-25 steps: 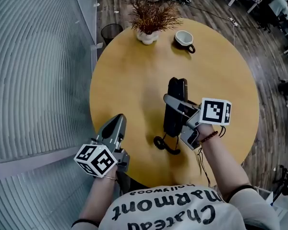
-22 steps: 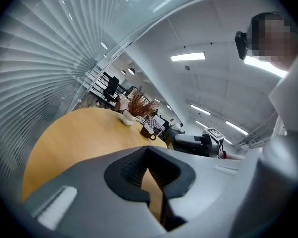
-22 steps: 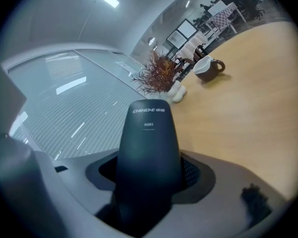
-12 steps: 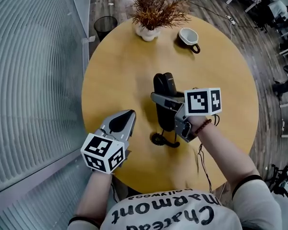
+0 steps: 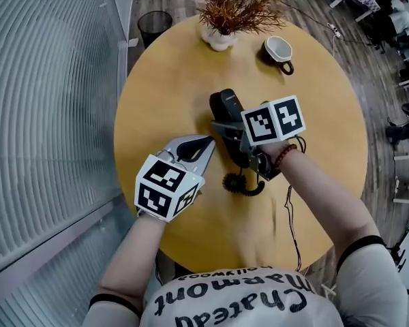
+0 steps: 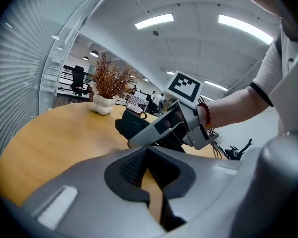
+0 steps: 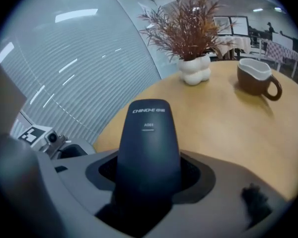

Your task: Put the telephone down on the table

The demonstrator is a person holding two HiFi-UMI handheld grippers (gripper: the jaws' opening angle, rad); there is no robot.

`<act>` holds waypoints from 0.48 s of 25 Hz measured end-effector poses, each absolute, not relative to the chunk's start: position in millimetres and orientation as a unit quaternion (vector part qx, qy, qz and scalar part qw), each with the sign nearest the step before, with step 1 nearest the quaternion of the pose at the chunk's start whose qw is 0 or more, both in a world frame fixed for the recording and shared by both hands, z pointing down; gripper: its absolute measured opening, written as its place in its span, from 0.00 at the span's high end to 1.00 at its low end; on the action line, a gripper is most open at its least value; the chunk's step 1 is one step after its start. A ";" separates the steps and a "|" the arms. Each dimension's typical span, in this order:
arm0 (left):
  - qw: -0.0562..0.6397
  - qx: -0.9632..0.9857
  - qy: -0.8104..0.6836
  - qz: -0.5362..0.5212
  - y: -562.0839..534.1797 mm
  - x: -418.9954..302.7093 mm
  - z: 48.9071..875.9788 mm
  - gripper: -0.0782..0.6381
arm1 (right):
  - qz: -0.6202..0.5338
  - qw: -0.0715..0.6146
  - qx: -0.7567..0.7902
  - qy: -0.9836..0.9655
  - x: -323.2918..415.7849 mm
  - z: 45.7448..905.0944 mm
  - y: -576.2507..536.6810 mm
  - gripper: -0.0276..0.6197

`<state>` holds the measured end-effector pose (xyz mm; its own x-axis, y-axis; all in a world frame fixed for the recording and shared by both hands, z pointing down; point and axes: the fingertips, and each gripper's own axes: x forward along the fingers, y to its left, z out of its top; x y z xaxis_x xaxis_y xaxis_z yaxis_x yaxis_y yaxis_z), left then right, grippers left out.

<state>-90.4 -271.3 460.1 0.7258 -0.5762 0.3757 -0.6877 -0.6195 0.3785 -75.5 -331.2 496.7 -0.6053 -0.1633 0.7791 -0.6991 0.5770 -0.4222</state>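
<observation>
The dark telephone handset (image 5: 225,107) is held over the middle of the round wooden table (image 5: 163,80), with my right gripper (image 5: 229,132) shut on it. Its coiled cord (image 5: 244,184) lies on the tabletop below the grip. In the right gripper view the handset (image 7: 149,138) fills the space between the jaws and points at the far side of the table. Whether the handset touches the wood I cannot tell. My left gripper (image 5: 202,146) hovers just left of the handset, jaws together and empty; in the left gripper view only a thin slit shows between them (image 6: 151,182).
A dried plant in a white vase (image 5: 221,36) and a brown cup (image 5: 278,48) stand at the table's far edge. A ribbed glass wall (image 5: 48,114) runs along the left, with a black bin (image 5: 152,26) on the floor beyond the table.
My right gripper has carried the handset left, toward the table's middle. My left gripper has moved in from the near left edge to beside the handset.
</observation>
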 end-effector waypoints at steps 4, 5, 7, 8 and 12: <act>0.275 0.881 -0.373 0.099 -288.6 -96.0 472.3 0.88 | 0.331 0.419 0.259 -0.805 -66.7 516.9 -345.5 0.50; 0.278 0.879 -0.373 0.100 -290.5 -96.6 474.8 0.88 | 0.324 0.429 0.258 -0.803 -65.2 519.1 -347.0 0.50; 0.285 0.876 -0.375 0.102 -293.9 -97.7 477.6 0.88 | 0.307 0.444 0.253 -0.803 -64.9 518.6 -349.8 0.50; 0.290 0.874 -0.377 0.099 -296.0 -97.9 477.8 0.88 | 0.296 0.452 0.251 -0.803 -65.5 517.3 -351.9 0.50; 0.306 0.871 -0.373 0.091 -305.0 -92.6 483.2 0.88 | 0.245 0.486 0.247 -0.802 -66.9 519.8 -364.2 0.50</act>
<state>-92.6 -305.0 483.2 0.7047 -0.5951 0.3863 -0.7060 -0.5342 0.4650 -66.9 -364.2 519.8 -0.4054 -0.1585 0.9003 -0.6347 0.7576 -0.1524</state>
